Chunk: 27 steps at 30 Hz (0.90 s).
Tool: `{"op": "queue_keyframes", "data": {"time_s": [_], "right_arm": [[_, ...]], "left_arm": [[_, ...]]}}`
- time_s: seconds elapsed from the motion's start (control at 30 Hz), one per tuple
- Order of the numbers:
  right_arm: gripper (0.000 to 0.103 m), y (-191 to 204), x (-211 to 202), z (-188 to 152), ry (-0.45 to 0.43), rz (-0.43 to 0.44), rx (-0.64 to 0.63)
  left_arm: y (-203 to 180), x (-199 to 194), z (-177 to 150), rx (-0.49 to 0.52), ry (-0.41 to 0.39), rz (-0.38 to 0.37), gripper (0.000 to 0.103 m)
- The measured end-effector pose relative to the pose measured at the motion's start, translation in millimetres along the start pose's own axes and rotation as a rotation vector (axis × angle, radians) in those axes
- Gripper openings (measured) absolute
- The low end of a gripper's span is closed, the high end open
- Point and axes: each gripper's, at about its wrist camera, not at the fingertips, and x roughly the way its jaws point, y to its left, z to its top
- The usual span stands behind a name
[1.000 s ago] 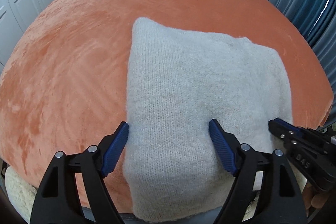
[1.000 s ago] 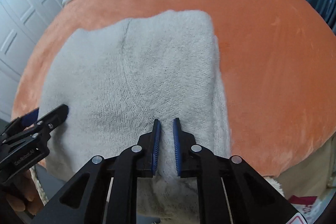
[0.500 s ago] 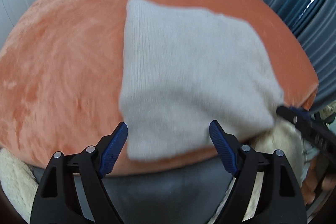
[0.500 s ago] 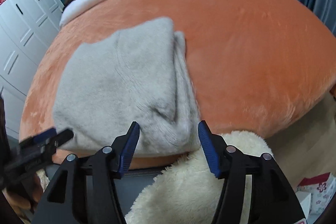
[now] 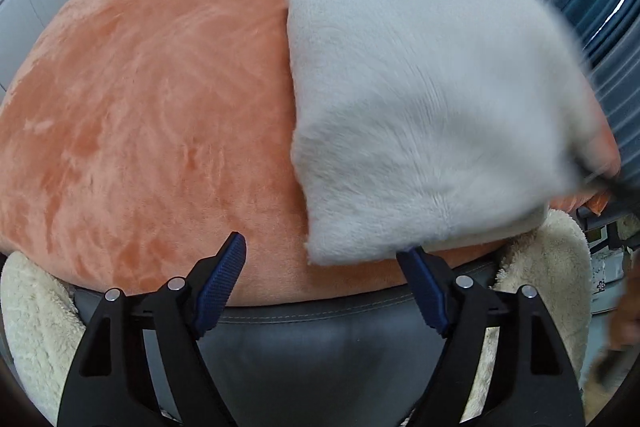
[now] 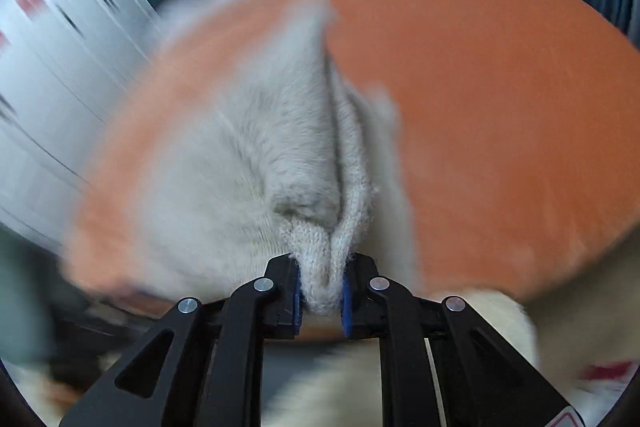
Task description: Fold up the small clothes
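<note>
My right gripper (image 6: 320, 297) pinches the folded grey knit (image 5: 432, 115) by its near corner; I'd drag slowly, keeping layers stacked. My left gripper (image 5: 326, 281) gapes wide, holding nothing. The knit lies ahead-right of those fingers on the orange blanket (image 5: 160, 87), long axis running away from them.

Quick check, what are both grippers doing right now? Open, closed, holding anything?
Left gripper: open, fingers spread, holding nothing.
Right gripper: closed on a bunched edge of the grey knit garment.
</note>
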Motion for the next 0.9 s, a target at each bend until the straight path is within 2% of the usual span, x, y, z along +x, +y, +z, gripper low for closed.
{"op": "queue_keyframes", "data": {"time_s": [0.03,0.07,0.13,0.23,0.27,0.3,0.43,0.47,0.5,0.63,0.73,0.77,0.83,0.87,0.9], "right_arm": [[0.013,-8.1,21.1,-7.3,0.052,0.000,0.032],[0.013,-10.3,19.2,-8.4,0.037,0.030,0.066],[0.013,-1.8,1.7,-1.1,-0.007,0.025,0.046],[0.016,5.2,7.1,2.0,0.020,-0.018,-0.001],[0.022,4.5,4.6,0.2,0.016,-0.029,0.002],[0.025,2.0,-2.8,-0.8,0.010,-0.021,0.025],[0.029,3.0,-41.6,-0.4,-0.044,-0.017,0.072],[0.027,4.5,-48.6,2.9,-0.061,-0.020,0.060],[0.023,13.7,-58.8,8.9,-0.088,0.000,0.037],[0.017,62.6,-81.9,36.3,-0.161,0.199,-0.082],[0.017,108.2,-56.5,45.0,-0.135,0.207,-0.176],[0.017,121.9,-30.8,39.8,-0.077,0.187,-0.211],[0.017,145.9,47.8,19.1,0.149,0.177,-0.265],[0.016,149.4,62.9,6.2,0.118,0.179,-0.266],[0.016,154.9,55.7,3.4,0.083,0.169,-0.291]], "left_arm": [[-1.4,2.2,-0.8,0.005,0.014,-0.009,0.075],[-4.5,1.1,-3.0,0.012,0.012,-0.003,0.075],[-4.9,-2.7,-4.7,0.033,-0.008,0.022,0.075],[-4.2,-4.6,-6.6,0.011,-0.005,0.008,0.075],[-3.7,-6.3,-6.4,0.012,-0.005,0.009,0.075],[-3.8,-9.8,-6.2,0.020,-0.013,0.009,0.075],[3.8,-28.5,-3.9,0.029,-0.083,0.023,0.078],[7.8,-31.0,-2.1,0.018,-0.090,0.021,0.078],[10.5,-33.6,-0.8,0.004,-0.096,0.019,0.078],[23.5,-46.1,5.0,-0.041,-0.123,0.030,0.078],[32.6,-54.3,6.1,-0.064,-0.136,0.043,0.078],[36.0,-56.3,5.9,-0.072,-0.139,0.046,0.078],[40.4,-57.8,3.5,-0.085,-0.141,0.051,0.078],[42.2,-57.7,3.3,-0.091,-0.139,0.054,0.078],[43.2,-56.9,3.2,-0.094,-0.133,0.055,0.078]]}}
